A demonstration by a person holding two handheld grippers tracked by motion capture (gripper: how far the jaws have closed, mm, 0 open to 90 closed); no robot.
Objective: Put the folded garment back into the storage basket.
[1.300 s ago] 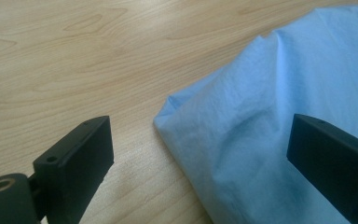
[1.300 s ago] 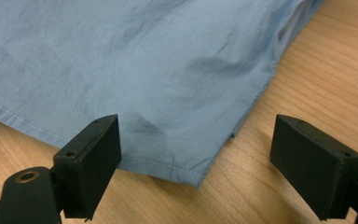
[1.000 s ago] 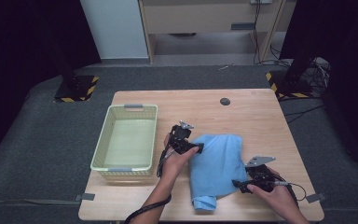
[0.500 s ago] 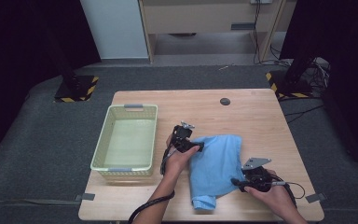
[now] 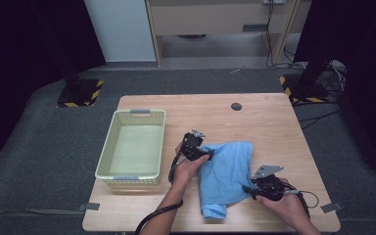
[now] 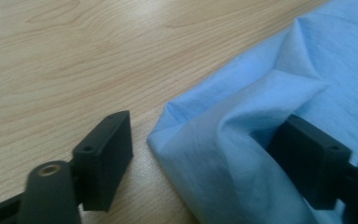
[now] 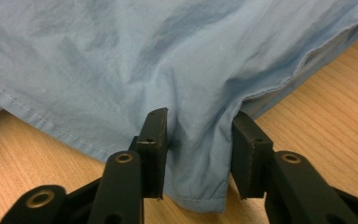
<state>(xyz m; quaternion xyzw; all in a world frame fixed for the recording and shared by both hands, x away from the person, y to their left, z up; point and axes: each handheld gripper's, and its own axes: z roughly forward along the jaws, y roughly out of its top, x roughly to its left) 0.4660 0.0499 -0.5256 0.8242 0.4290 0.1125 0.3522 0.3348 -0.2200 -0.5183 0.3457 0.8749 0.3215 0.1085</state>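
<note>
A light blue cloth [image 5: 227, 169] lies crumpled on the wooden table [image 5: 274, 127], with a folded end toward the front edge. My left gripper [image 5: 208, 154] sits low at the cloth's upper left corner. In the left gripper view the jaws [image 6: 205, 149] have been closing but stand wide. The cloth's corner [image 6: 270, 93] lies between them, clear of the left jaw. My right gripper [image 5: 248, 188] is at the cloth's right hem. Its jaws [image 7: 198, 140] have been closing, and both pads touch a gathered fold of the cloth [image 7: 168, 56].
A pale green plastic basket [image 5: 106, 156] stands empty on the table's left side, close to my left hand. A small dark round disc [image 5: 236, 106] sits near the table's far edge. Bare wood stretches behind and to the right of the cloth.
My left gripper has sunk onto the cloth's corner and its jaws have narrowed a little. The right gripper's jaws have closed in on the hem; that hand stayed in place.
</note>
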